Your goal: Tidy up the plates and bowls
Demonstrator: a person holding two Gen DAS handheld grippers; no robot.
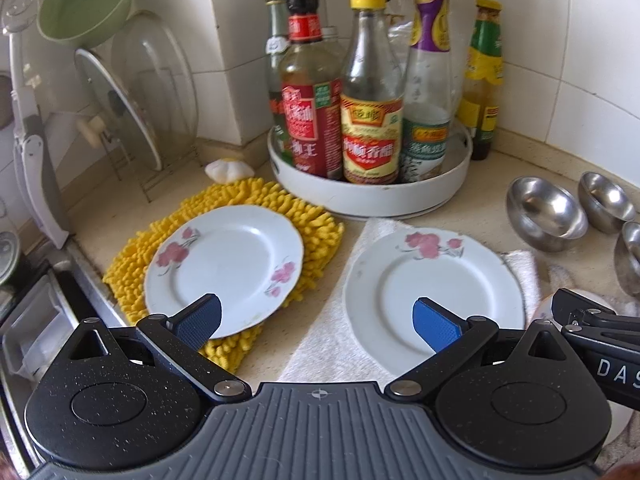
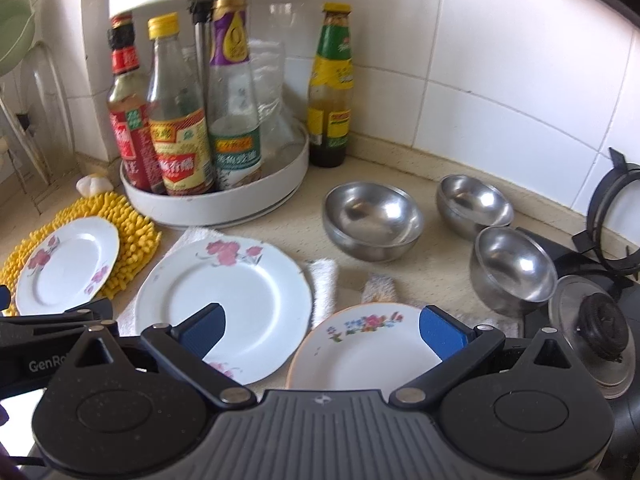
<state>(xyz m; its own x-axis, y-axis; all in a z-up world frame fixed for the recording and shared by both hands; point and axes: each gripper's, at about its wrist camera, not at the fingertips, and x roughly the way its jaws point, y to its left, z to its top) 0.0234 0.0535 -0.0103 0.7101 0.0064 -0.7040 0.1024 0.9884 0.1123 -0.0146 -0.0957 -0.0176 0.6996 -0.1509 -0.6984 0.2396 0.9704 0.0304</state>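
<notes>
A white plate with pink flowers (image 1: 228, 268) (image 2: 68, 266) lies on a yellow chenille mat (image 1: 316, 224). A second pink-flowered plate (image 1: 434, 292) (image 2: 228, 300) rests on a white towel (image 1: 328, 344). A smaller plate with an orange rim (image 2: 360, 356) lies nearest the right gripper. Three steel bowls (image 2: 374, 220) (image 2: 474, 206) (image 2: 512, 270) stand upright behind it. My left gripper (image 1: 318, 320) hovers open over the gap between the two flowered plates. My right gripper (image 2: 322, 334) is open above the near edges of the second plate and the small plate. Neither gripper holds anything.
A white turntable rack (image 1: 372, 188) with several sauce bottles stands at the back, and one more bottle (image 2: 330, 84) beside it. On the left a wire rack (image 1: 132, 168) holds glass lids under a green bowl (image 1: 86, 2). A pot lid (image 2: 592, 328) and a stove ring (image 2: 616, 216) lie at the right.
</notes>
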